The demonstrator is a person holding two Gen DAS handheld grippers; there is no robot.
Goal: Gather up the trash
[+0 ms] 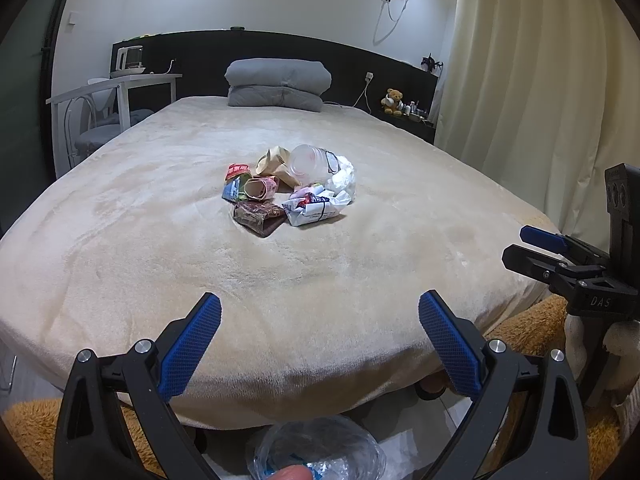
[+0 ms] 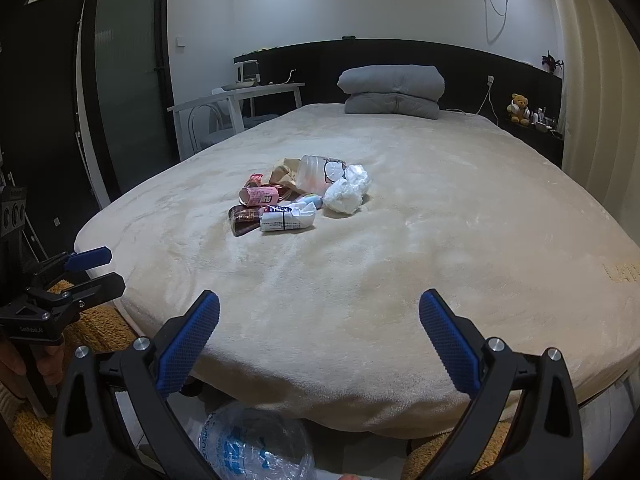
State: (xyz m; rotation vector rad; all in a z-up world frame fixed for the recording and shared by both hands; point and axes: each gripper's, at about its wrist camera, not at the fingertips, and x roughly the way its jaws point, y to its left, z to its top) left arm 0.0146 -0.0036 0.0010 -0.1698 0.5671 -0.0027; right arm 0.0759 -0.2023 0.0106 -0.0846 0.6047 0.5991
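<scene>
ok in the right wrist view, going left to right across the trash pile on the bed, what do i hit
pink can → white printed packet with a black band → clear plastic jar → crumpled white tissue

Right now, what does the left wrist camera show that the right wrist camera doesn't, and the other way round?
Only the left wrist view shows the open right gripper from the side and the curtain.

Only the right wrist view shows the open left gripper from the side and the frosted glass door.

Both show the bed, the trash pile, the folded grey quilt, the teddy bear and a clear plastic bag below.
</scene>
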